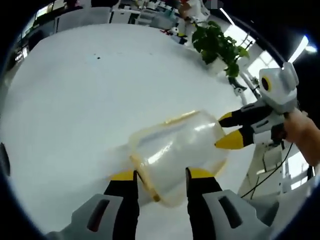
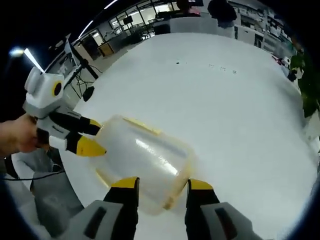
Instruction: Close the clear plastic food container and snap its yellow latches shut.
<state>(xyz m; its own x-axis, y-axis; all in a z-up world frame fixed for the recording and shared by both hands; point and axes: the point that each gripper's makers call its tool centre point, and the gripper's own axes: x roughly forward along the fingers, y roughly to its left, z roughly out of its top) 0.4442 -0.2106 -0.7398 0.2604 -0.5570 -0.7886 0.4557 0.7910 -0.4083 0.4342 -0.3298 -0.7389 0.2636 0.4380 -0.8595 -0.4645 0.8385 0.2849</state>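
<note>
Container (image 1: 175, 150) held above bench (image 1: 75, 100) between left gripper (image 1: 161, 176) and right gripper (image 2: 162, 184), each grasping one end (lid seated); next: press yellow latches (image 1: 145, 177) down

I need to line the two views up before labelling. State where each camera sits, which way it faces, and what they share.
Left gripper view: rides the left gripper, facing forward over the clear plastic food container on the white table; the right gripper and a hand enter from the right.
Right gripper view: rides the right gripper, facing the container from the opposite end; the left gripper enters from the left.
Shared: container, table, both grippers.
</note>
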